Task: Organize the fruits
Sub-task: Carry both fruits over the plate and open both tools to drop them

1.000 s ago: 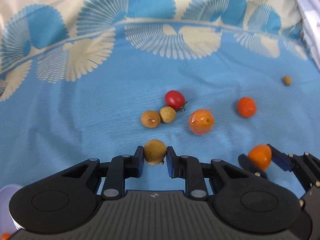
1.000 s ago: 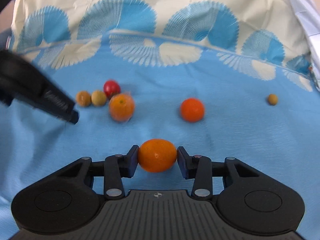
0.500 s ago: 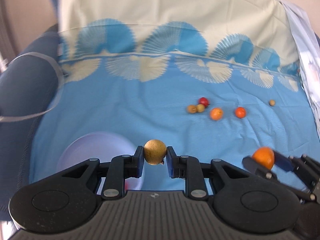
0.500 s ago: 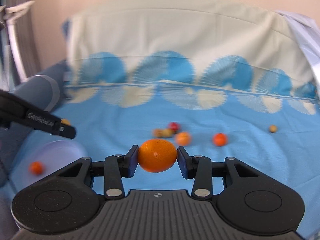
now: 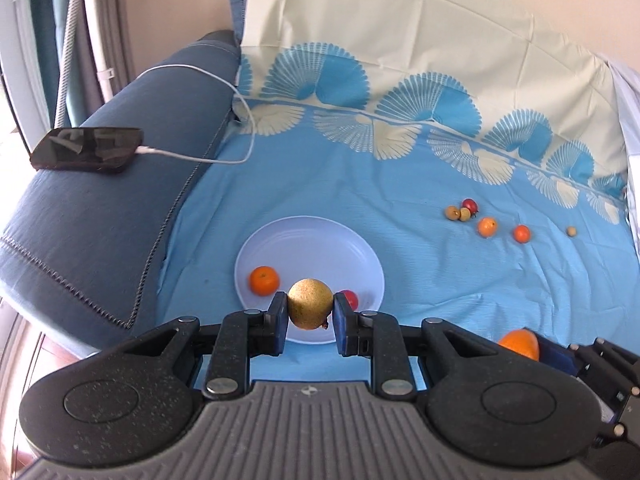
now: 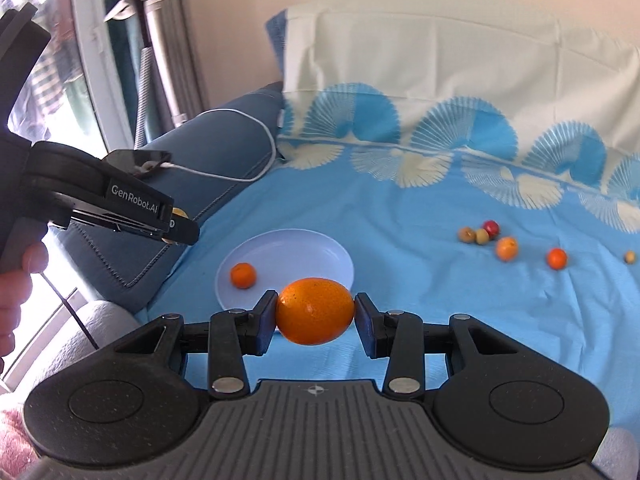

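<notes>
The left hand-held gripper (image 5: 308,312) is clamped tight on a round tan speckled fruit (image 5: 310,309), held above the near rim of a pale lilac round plate (image 5: 304,240) on the blue fan-patterned bedsheet (image 5: 400,184). In the plate lie a small orange citrus (image 5: 264,280) at 8 o'clock and a red cherry tomato (image 5: 351,298) at 5 o'clock. The right hand-held gripper (image 6: 315,316) pinches an oval orange kumquat-like fruit (image 6: 315,310). "GenRobot.AI" is printed on the left device's side (image 6: 134,199). Six small loose fruits (image 5: 487,227) lie at 2 o'clock of the plate. A black phone (image 5: 86,148) on a white cable (image 5: 224,88) rests on the blue cushion (image 5: 92,216).
</notes>
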### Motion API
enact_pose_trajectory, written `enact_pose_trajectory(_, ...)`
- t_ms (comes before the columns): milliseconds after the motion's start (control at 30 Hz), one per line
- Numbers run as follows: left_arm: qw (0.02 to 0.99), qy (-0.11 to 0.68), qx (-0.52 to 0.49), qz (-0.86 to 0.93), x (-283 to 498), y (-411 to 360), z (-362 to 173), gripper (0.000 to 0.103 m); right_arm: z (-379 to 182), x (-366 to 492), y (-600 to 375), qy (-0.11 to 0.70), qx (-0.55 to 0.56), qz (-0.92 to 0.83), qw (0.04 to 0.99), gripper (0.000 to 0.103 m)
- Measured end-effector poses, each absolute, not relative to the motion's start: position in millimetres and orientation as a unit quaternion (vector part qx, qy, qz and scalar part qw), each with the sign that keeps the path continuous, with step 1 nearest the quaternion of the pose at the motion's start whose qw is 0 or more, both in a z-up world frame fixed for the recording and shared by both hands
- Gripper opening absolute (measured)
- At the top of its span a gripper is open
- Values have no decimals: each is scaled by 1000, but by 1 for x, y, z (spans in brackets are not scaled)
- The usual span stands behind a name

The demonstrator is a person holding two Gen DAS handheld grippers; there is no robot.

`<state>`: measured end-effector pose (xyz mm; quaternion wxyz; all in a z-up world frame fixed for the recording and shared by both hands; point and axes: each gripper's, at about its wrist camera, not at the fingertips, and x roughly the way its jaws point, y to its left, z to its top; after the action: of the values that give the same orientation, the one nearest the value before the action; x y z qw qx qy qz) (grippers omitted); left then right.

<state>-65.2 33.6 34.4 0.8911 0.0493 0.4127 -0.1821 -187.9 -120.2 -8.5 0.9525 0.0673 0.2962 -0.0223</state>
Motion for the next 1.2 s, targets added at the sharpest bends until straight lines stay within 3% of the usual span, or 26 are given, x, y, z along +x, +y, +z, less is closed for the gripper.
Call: enact_pose_trajectory(1200,894,415,19,-169,-53,51,33,26,-2,-184,-110,292,50,-30,955,43)
